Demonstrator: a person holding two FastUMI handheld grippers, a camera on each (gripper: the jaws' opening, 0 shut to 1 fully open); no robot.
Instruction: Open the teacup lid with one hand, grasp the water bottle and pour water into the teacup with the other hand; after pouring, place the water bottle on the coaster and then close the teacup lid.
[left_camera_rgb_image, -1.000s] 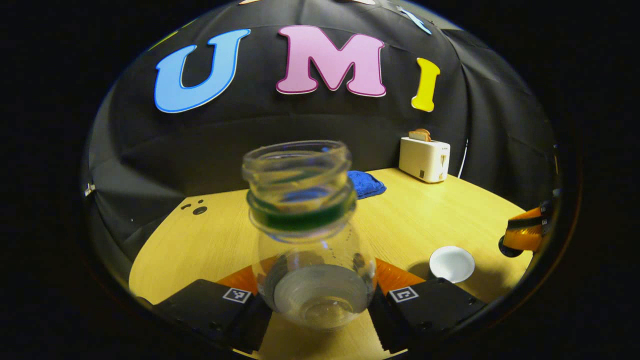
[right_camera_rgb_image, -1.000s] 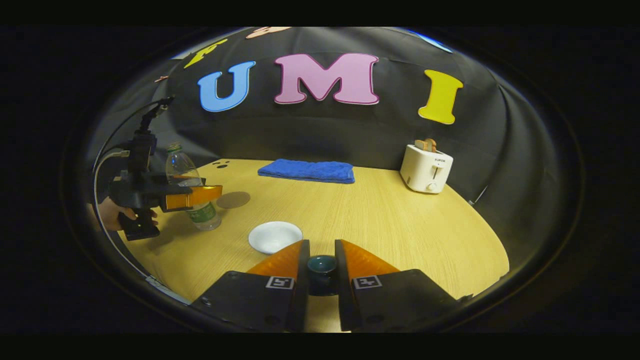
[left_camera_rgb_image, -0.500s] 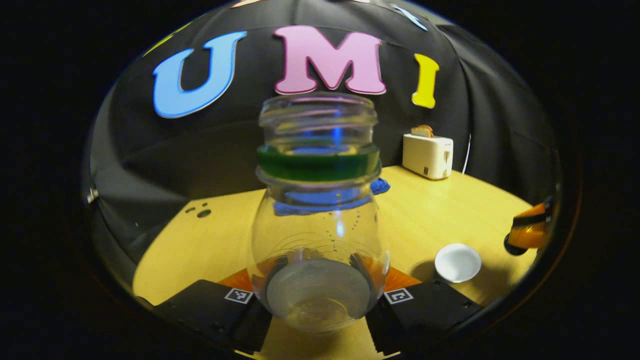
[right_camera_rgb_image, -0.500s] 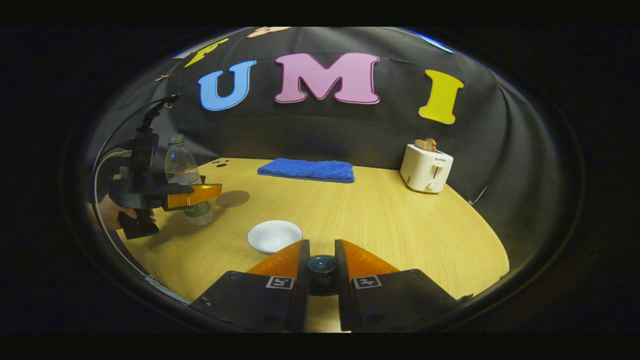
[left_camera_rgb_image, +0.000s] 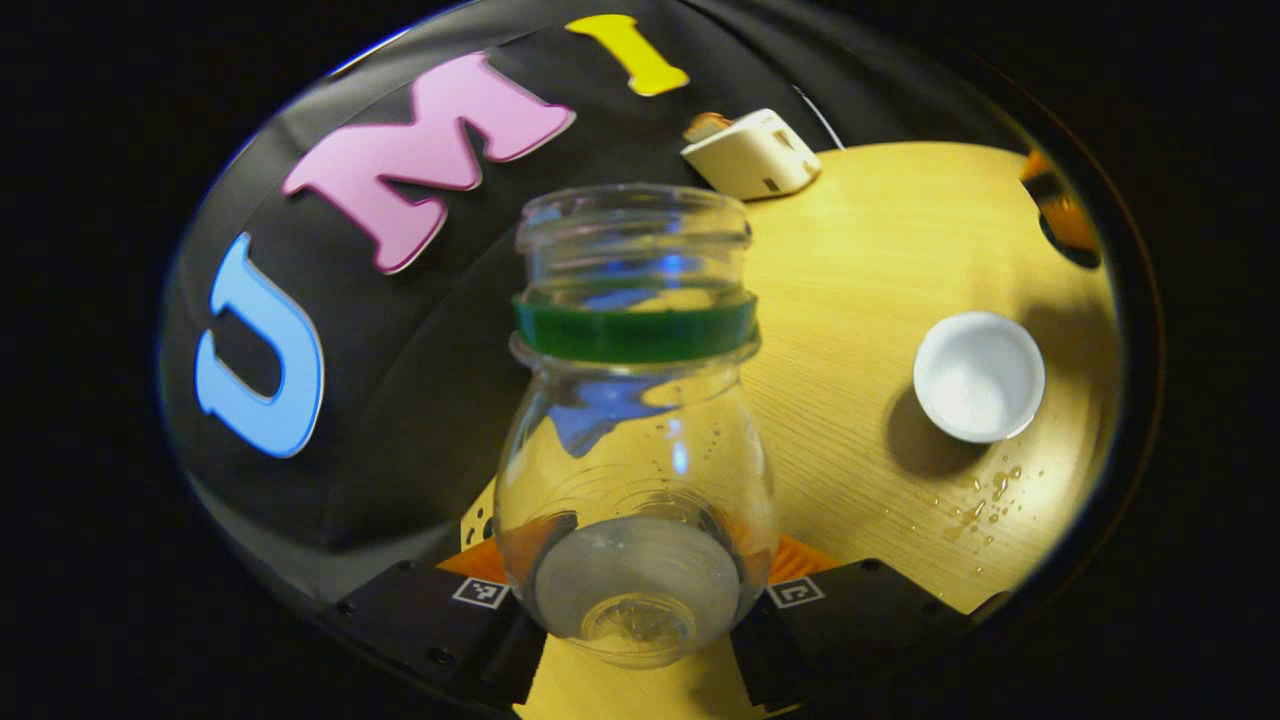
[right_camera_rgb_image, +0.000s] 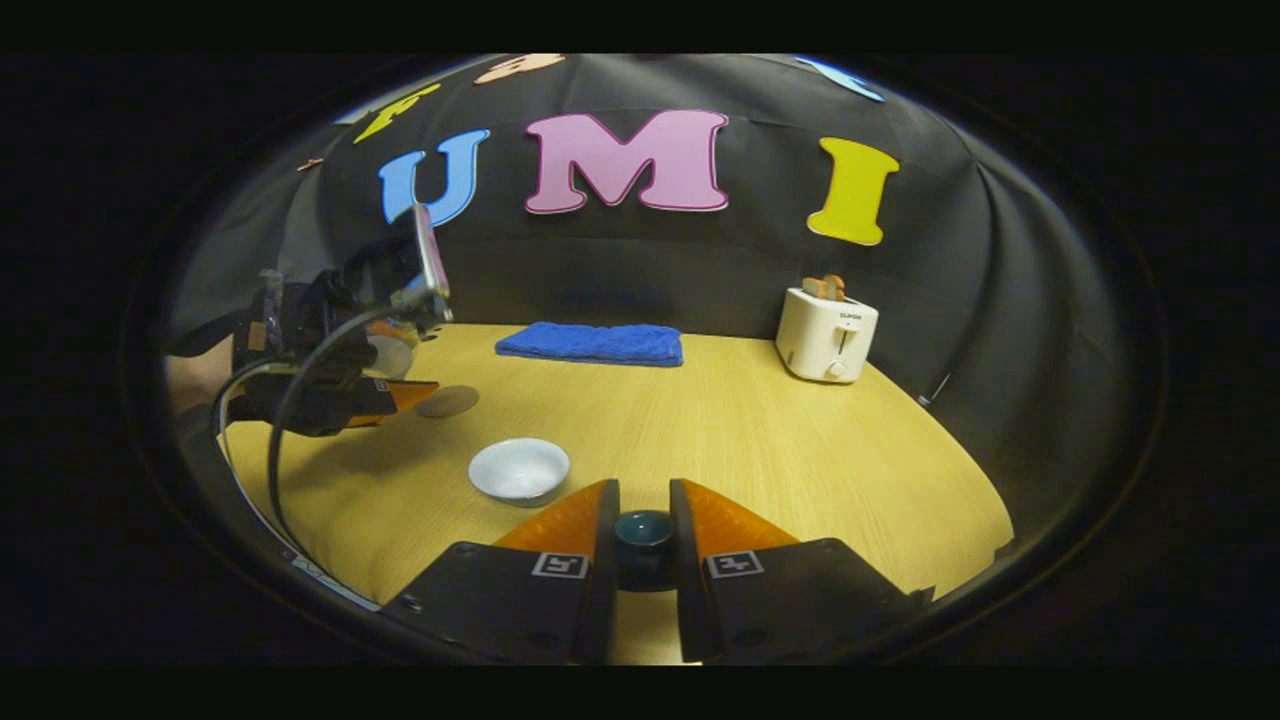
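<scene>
A clear, uncapped water bottle (left_camera_rgb_image: 633, 440) with a green neck ring sits between the fingers of my left gripper (left_camera_rgb_image: 635, 570), which is shut on its body. In the left gripper view the scene is rolled, and the white teacup (left_camera_rgb_image: 978, 375) stands open on the table to the right of the bottle's mouth. In the right gripper view the left gripper (right_camera_rgb_image: 335, 395) hangs tilted above the table at far left, up and left of the teacup (right_camera_rgb_image: 519, 468). My right gripper (right_camera_rgb_image: 643, 525) is shut on the dark teacup lid (right_camera_rgb_image: 643, 533), held near and right of the cup. A round brown coaster (right_camera_rgb_image: 447, 401) lies beyond the cup.
A folded blue towel (right_camera_rgb_image: 590, 342) lies at the back of the wooden table (right_camera_rgb_image: 780, 450), and a white toaster (right_camera_rgb_image: 826, 333) stands at the back right. Water drops (left_camera_rgb_image: 985, 495) dot the wood beside the teacup. A cable loops from the left gripper.
My left gripper has lifted the bottle off the table and rolled it over toward the teacup. The right gripper has barely moved, with the lid still in it.
</scene>
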